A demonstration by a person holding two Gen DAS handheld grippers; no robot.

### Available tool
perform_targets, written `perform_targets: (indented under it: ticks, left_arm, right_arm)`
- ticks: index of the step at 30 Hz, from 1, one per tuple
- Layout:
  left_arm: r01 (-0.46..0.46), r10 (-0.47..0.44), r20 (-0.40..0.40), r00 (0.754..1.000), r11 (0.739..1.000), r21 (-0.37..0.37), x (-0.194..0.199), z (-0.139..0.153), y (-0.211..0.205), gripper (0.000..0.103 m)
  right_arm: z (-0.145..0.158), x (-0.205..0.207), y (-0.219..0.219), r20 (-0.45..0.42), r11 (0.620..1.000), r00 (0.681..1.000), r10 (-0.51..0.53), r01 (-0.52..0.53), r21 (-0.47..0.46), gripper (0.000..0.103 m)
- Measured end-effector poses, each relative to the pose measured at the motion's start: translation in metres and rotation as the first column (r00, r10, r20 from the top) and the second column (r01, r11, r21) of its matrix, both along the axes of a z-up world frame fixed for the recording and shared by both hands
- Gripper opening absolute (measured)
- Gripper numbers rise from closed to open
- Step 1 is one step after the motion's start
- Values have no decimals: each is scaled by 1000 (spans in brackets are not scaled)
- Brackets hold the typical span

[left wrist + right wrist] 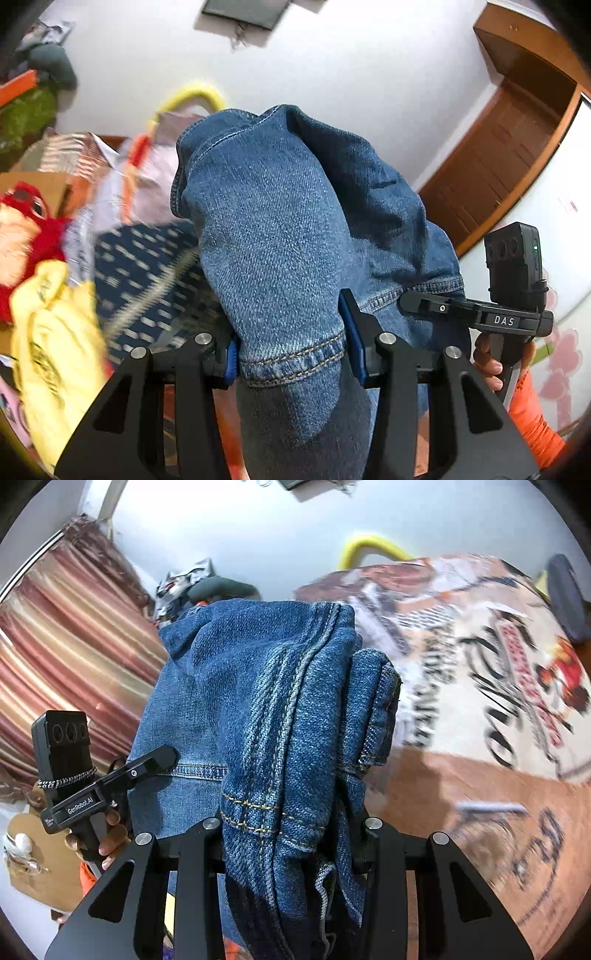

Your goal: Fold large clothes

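A pair of blue denim jeans (280, 229) is held up in the air between both grippers. My left gripper (291, 350) is shut on a hemmed edge of the jeans, and the cloth bulges over and past its blue pads (352, 332). My right gripper (291, 834) is shut on a thick seamed bunch of the same jeans (258, 701), which hides its fingertips. Each wrist view shows the other hand-held gripper beside the denim: the right one in the left wrist view (513, 295), the left one in the right wrist view (81, 775).
Below lie a printed bedspread (480, 672), a dark patterned cloth (140, 266), a yellow garment (55, 339) and a red plush toy (26, 221). A striped curtain (66, 657) hangs at the left, a wooden door (506, 147) at the right. The white wall is behind.
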State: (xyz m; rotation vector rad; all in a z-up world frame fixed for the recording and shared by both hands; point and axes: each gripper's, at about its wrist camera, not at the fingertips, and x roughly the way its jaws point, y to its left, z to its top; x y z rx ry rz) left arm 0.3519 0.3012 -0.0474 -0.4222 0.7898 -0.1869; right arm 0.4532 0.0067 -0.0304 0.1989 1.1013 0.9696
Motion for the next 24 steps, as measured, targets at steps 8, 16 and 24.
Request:
perform_targets:
  ticks: [8,16,24]
  left_arm:
    - [-126,126,3,992,992,14,17,-19,85,46]
    - [-233,218,-185,958,970,-68,57,-137,157,49]
    - [-220,207,-156,966,972,-76,39,-153,162,53]
  right_arm:
    - [-28,14,84,-31,998,998,56,-55,26,34]
    - [-116,50,145,-162,993,985,62,-77,-88,37]
    - [-146,62,132,-236,993,969,71,-92,-80,44]
